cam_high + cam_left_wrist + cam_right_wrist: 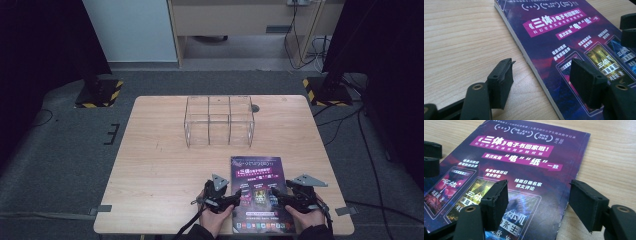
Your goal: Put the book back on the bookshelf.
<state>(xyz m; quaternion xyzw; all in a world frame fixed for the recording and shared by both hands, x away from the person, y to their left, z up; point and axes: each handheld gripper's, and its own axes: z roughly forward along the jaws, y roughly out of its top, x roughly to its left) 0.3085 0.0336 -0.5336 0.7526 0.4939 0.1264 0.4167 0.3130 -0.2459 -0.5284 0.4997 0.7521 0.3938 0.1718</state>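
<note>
thin purple magazine (259,192) lies flat, glossy cover up; left gripper (541,80) and right gripper (537,202) straddle its edges, unclamped

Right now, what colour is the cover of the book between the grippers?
Dark purple with magenta banners and white lettering; the book shows best in the right gripper view.
</note>
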